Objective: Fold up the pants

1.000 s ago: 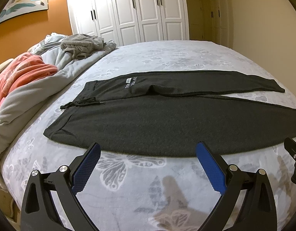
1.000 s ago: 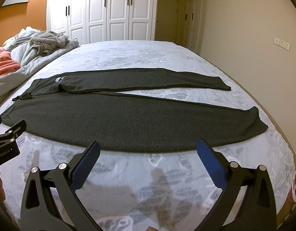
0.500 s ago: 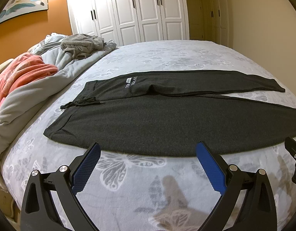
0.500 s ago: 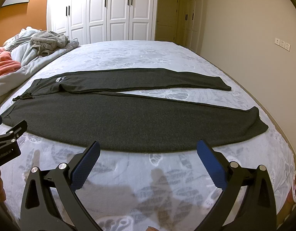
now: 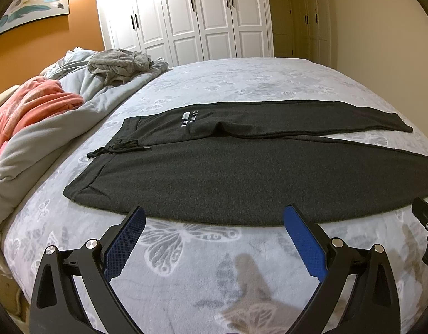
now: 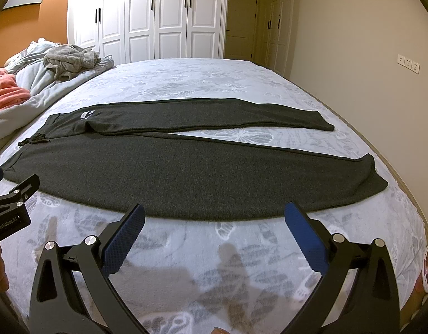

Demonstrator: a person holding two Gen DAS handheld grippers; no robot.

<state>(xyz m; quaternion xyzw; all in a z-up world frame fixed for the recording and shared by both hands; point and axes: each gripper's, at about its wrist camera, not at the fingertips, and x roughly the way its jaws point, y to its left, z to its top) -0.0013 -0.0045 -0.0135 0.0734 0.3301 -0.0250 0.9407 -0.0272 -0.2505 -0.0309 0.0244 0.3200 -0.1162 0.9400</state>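
Observation:
Dark grey pants (image 5: 241,178) lie flat on the bed, waistband with drawstring (image 5: 116,149) to the left, legs spread to the right; they also show in the right wrist view (image 6: 200,175). My left gripper (image 5: 214,217) is open and empty, hovering just in front of the near leg's edge by the waist end. My right gripper (image 6: 214,214) is open and empty, in front of the near leg's edge toward the cuff (image 6: 372,178). Each gripper's body shows at the other view's edge.
The bed (image 5: 214,272) has a pale butterfly-print cover. A grey duvet (image 5: 47,139), an orange blanket (image 5: 27,103) and a grey garment (image 5: 116,64) are piled along the left. White wardrobe doors (image 5: 200,14) stand behind; a wall (image 6: 367,55) runs along the right.

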